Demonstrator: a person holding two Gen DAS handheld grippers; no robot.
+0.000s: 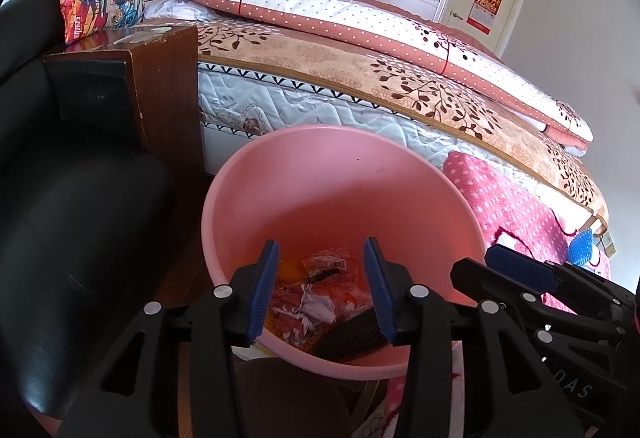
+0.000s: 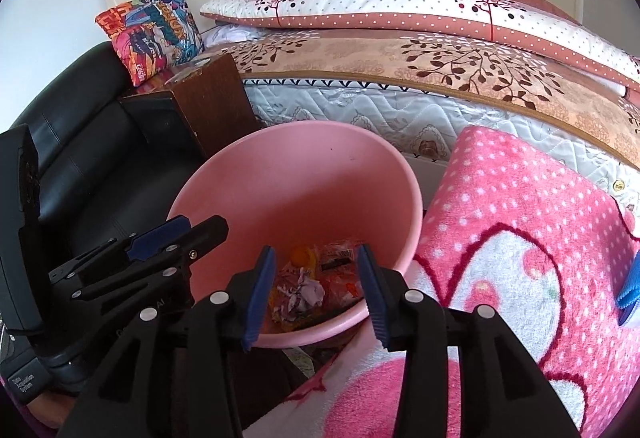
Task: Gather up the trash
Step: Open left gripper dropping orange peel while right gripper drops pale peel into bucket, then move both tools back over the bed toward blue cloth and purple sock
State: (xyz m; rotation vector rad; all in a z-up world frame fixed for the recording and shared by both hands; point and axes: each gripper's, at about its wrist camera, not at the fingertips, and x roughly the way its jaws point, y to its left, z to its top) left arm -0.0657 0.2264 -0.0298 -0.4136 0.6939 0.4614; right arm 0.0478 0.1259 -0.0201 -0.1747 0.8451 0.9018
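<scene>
Hovering over the pink bin [image 1: 320, 198], both grippers stand with jaws apart and nothing between them — the pose of a drop, judging by what lies below. The left gripper [image 1: 322, 290] and the right gripper [image 2: 314, 290] sit side by side above the bin's near rim, aimed down into it so anything let go would fall inside. The trash [image 2: 308, 290] — crumpled paper, wrappers, something orange — rests on the bin's bottom. The bin stands on the floor between the bed [image 1: 360, 106] and a dark chair [image 1: 80, 218], with a pink blanket [image 2: 520, 238] at its right.
</scene>
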